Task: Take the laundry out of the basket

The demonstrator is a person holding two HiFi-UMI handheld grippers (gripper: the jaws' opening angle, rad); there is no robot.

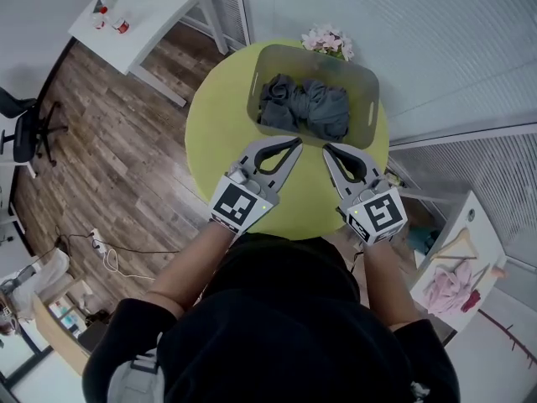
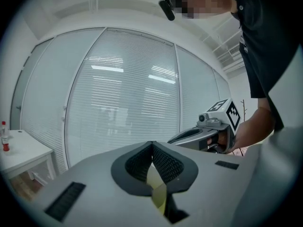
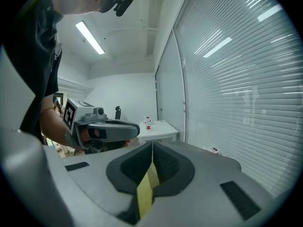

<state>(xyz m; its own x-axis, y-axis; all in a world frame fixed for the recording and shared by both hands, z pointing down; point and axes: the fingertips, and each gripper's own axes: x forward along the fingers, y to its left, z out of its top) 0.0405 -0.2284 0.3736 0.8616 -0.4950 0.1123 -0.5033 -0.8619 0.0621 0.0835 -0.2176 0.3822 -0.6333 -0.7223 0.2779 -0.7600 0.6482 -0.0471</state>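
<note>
Your left gripper (image 1: 298,142) and right gripper (image 1: 325,149), both empty with jaws pressed together, hover on the near side of the grey plastic basket (image 1: 254,86) on the round yellow-green table (image 1: 216,133). Inside lies bunched dark grey laundry (image 1: 306,107). If you reach in unopened, you may only push cloth or shove the basket.

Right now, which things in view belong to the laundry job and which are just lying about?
Job: grey basket; dark laundry inside it; round yellow table it stands on; left tool and right tool, both shut and empty.

Lying about: pink flowers behind the basket; white side table with bottles; office chair; pink cloth at right.
</note>
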